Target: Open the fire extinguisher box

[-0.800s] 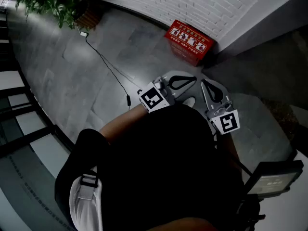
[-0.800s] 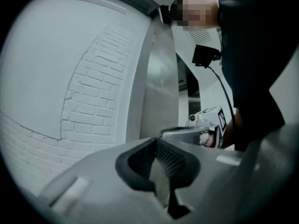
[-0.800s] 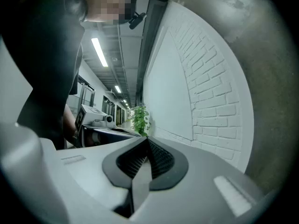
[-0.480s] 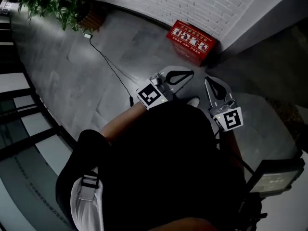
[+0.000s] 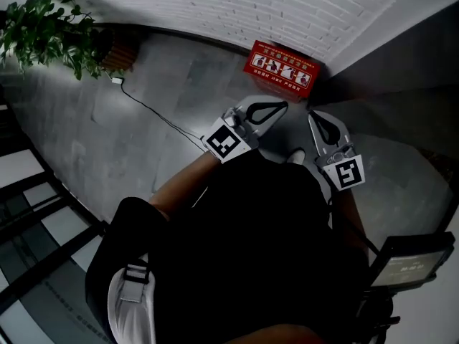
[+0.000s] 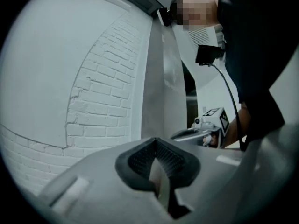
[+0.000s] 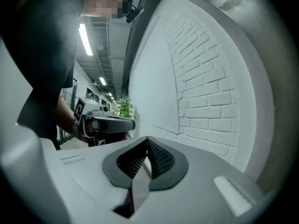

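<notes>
Here, the red fire extinguisher box (image 5: pixel 281 67) sits on the grey floor (image 5: pixel 107 142), pushed against the foot of the white brick wall (image 5: pixel 215 6), close to the corner where a plain grey wall (image 5: pixel 401 34) begins. Its top, printed with white instruction pictures, lies flat and closed.

A person in a dark top (image 5: pixel 251 249) stands short of the box, facing it, with a handheld gripper in each hand. The left gripper (image 5: pixel 282 106) points toward the box without touching it; its ribbed pads (image 6: pixel 140 157) are clenched together with nothing between them. The right gripper (image 5: pixel 314 116) is held just beside it, apart from the box, its jaws likewise pressed closed on nothing. Each gripper's own view takes in the brick wall and the other gripper alongside, not the box.

Further off to the left, a thin black cable (image 5: pixel 154 113) snakes across the floor from the person's side to a small white plug (image 5: pixel 115 80), which lies beside a leafy potted plant (image 5: pixel 54 34) standing by the wall.
</notes>
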`<state>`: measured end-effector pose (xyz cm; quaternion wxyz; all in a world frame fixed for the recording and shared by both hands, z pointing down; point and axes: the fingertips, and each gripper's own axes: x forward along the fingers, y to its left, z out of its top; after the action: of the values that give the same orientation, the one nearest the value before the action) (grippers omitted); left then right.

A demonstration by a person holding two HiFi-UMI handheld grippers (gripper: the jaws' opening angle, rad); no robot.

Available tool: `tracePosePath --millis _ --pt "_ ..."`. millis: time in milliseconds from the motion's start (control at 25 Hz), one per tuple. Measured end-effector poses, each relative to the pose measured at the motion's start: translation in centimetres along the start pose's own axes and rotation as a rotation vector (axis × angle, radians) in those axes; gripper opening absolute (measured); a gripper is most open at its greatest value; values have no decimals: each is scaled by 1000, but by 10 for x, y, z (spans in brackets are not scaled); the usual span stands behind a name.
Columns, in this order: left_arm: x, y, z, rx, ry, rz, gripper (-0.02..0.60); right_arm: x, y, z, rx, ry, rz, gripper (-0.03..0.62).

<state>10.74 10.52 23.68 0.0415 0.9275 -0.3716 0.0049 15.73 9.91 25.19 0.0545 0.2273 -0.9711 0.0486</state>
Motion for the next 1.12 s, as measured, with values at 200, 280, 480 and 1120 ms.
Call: tracePosePath --millis 200,280,480,1120 --pt "-17 94 -23 -5 2 -126 4 104 -25 -22 25 54 -138 9" --pt "-27 126 -32 -17 24 -190 3 134 -30 -29 70 65 -213 9" --pt "-37 183 -44 -51 60 -267 5 173 -41 -62 174 116 -344 9" --pt "16 205 -218 -111 224 -224 5 195 -99 -358 664 309 -552 58"
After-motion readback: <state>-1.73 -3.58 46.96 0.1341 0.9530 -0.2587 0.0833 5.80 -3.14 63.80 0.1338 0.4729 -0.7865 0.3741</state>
